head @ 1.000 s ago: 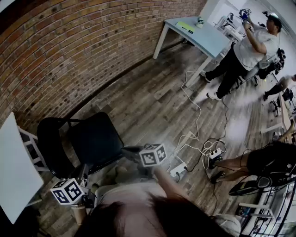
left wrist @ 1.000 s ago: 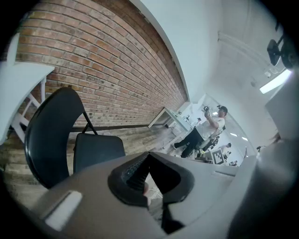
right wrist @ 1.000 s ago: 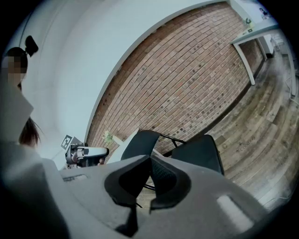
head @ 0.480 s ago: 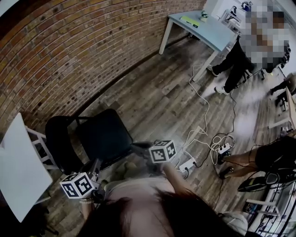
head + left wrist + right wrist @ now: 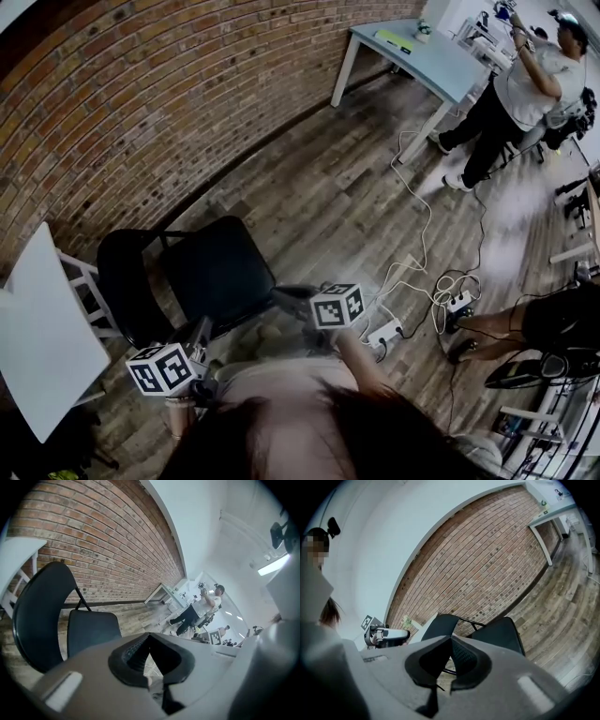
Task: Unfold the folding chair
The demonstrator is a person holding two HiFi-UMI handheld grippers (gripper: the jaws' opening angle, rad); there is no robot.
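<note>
The black folding chair stands unfolded by the brick wall, its seat (image 5: 217,272) flat and its rounded backrest (image 5: 127,286) upright at the left. My left gripper (image 5: 201,331) is shut and empty, just off the seat's near left corner. My right gripper (image 5: 283,296) is also shut and empty, close to the seat's near right edge; whether it touches is unclear. In the left gripper view, the seat (image 5: 89,627) and backrest (image 5: 40,606) lie beyond the closed left gripper (image 5: 149,635). The right gripper view shows the seat (image 5: 499,634) past the closed right gripper (image 5: 451,640).
A white table (image 5: 42,328) stands left of the chair, against the brick wall (image 5: 141,112). A pale blue table (image 5: 422,61) is at the far end, with a person (image 5: 511,94) beside it. Cables and a power strip (image 5: 386,333) lie on the wooden floor at the right.
The head view has drifted, so the chair and both grippers sit slightly further right in the picture. Both grippers stay shut and the chair stays unfolded.
</note>
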